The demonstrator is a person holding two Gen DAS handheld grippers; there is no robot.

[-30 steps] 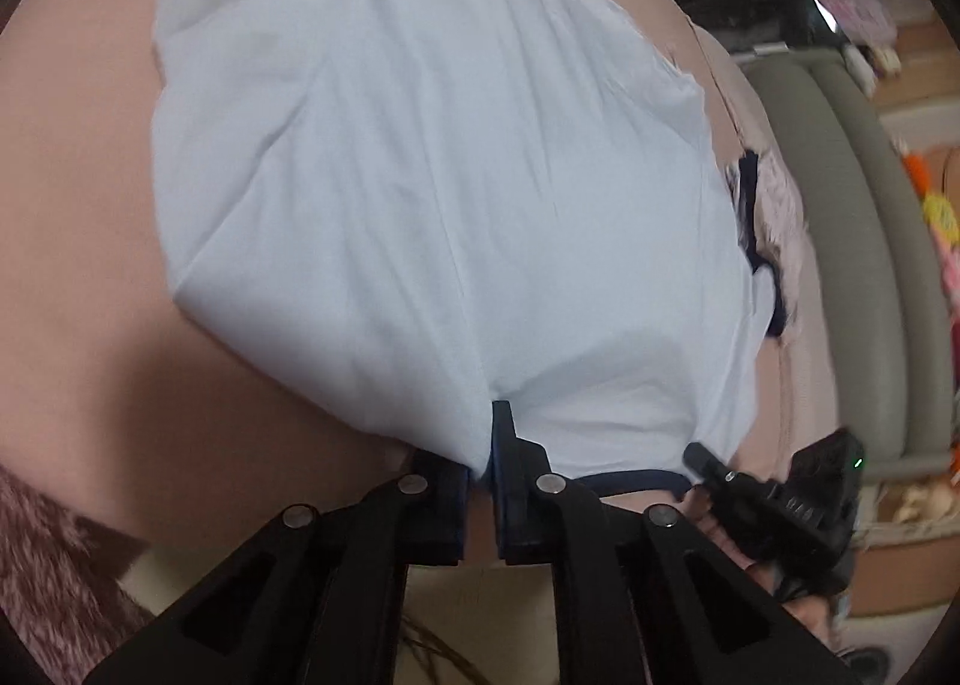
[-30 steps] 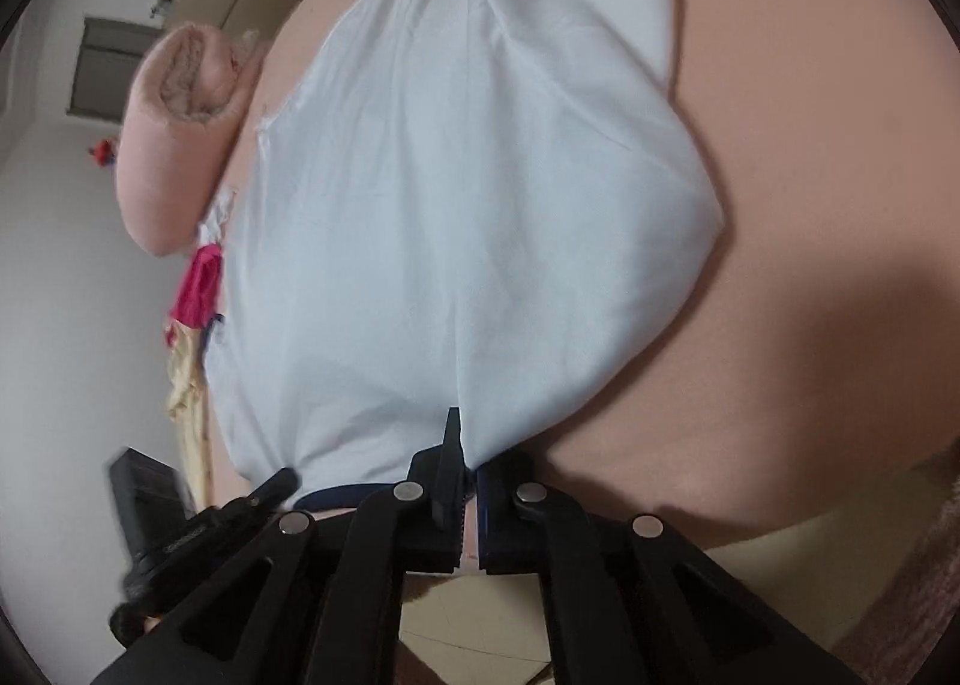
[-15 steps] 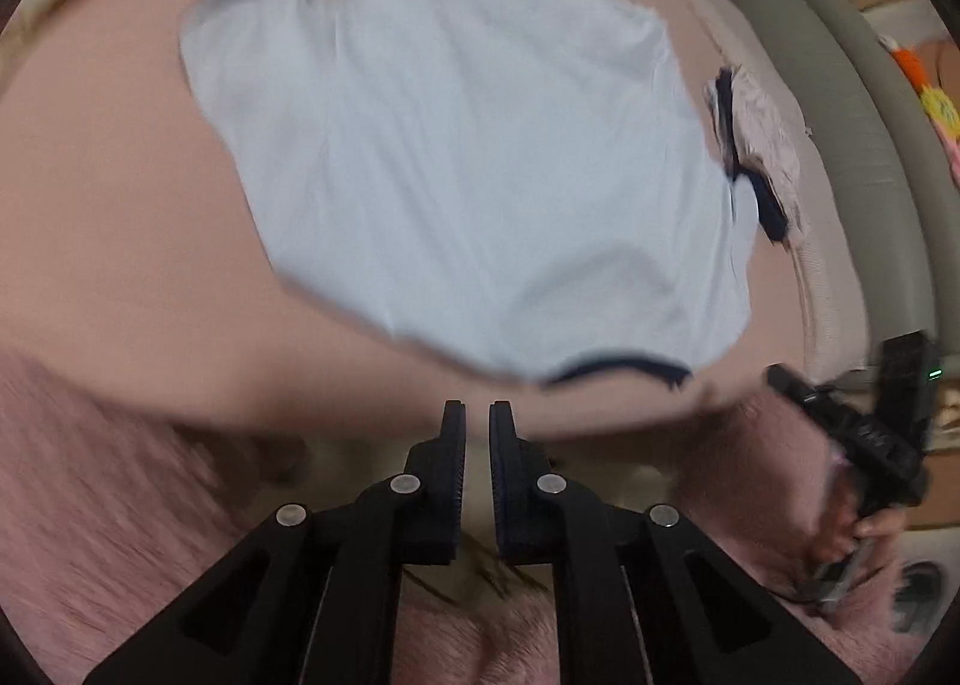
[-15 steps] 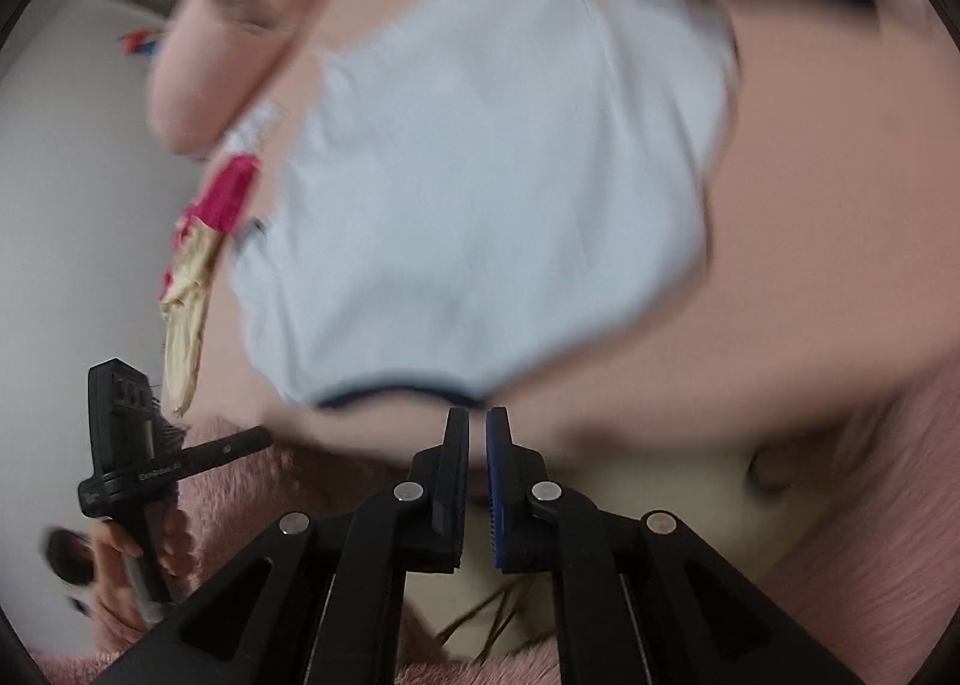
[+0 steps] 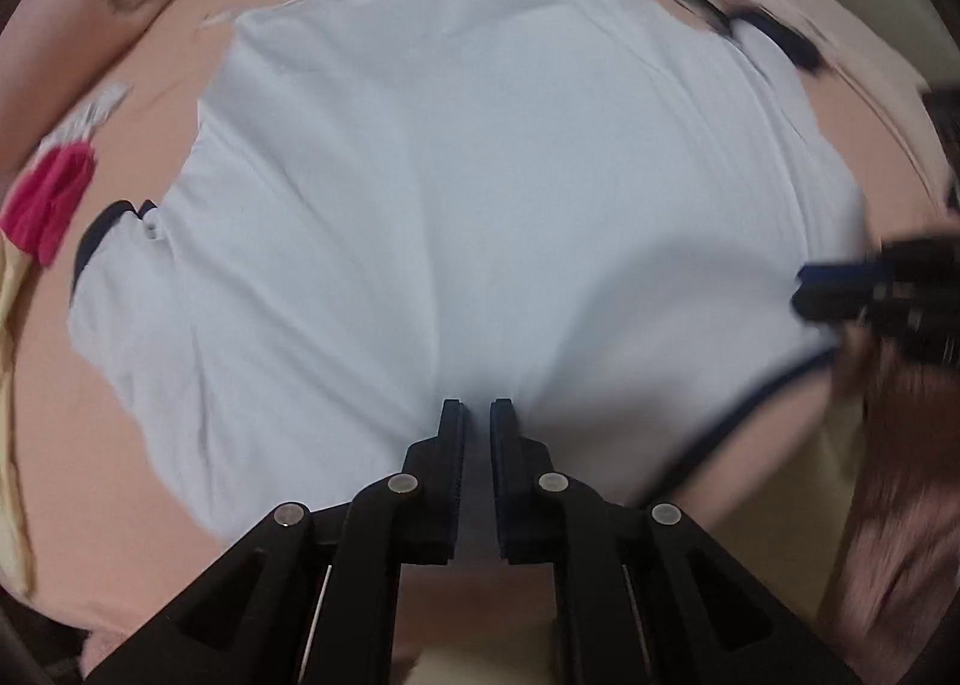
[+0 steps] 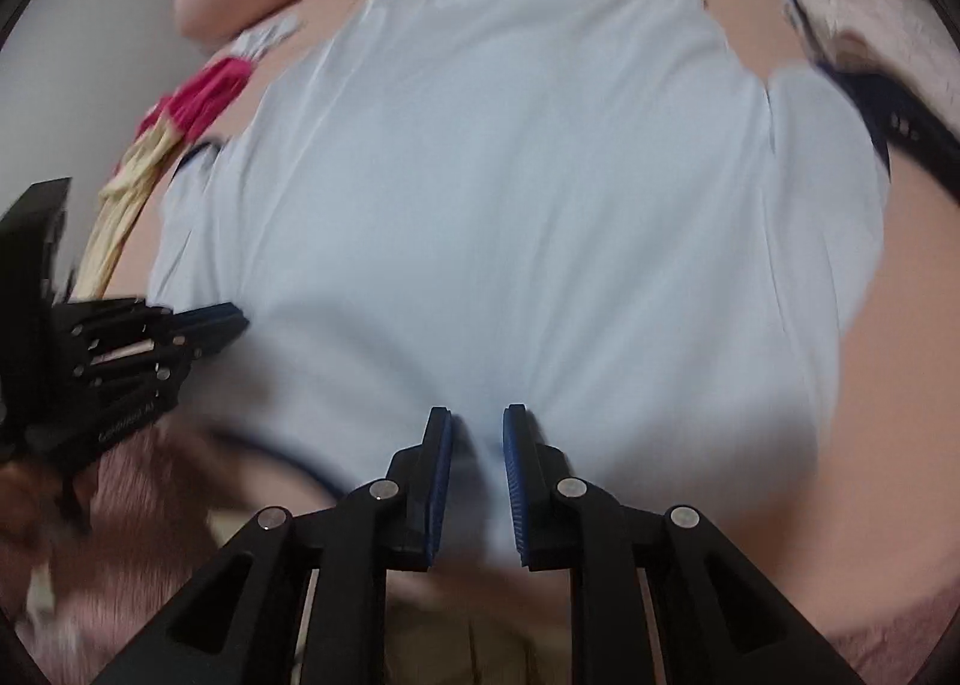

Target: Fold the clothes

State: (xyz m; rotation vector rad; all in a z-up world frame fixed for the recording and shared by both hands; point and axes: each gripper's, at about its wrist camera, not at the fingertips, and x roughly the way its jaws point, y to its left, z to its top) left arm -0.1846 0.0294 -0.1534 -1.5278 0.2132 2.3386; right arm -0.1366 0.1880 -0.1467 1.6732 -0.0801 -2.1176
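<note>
Since a sec ago, when both my grippers were clamped on the near hem w/ the shirt hanging long in front of me, the pale blue shirt [image 5: 480, 193] has come down onto the pink bed [image 5: 120, 445] and now lies spread there, sleeves out to both sides. Half a sec back I'd pulled both tools clear of it; now they're in again at the near edge. To me that reads as the laying-out part being done and a new grab at the hem coming up for a fold, tho I can't say which fold. Shirt looks mostly flat, soft creases fanning out from the near middle, navy trim on the sleeve cuffs and along the near edge (frames are blurry, so finer detail is lost). Other clothes, a red garment [image 5: 48, 205] among them, sit off to my left. My left gripper [image 5: 477, 406] has a narrow gap, cloth between the fingers but not pinched shut; right gripper [image 6: 477, 415] stands a bit wider, same spot on the hem.
</note>
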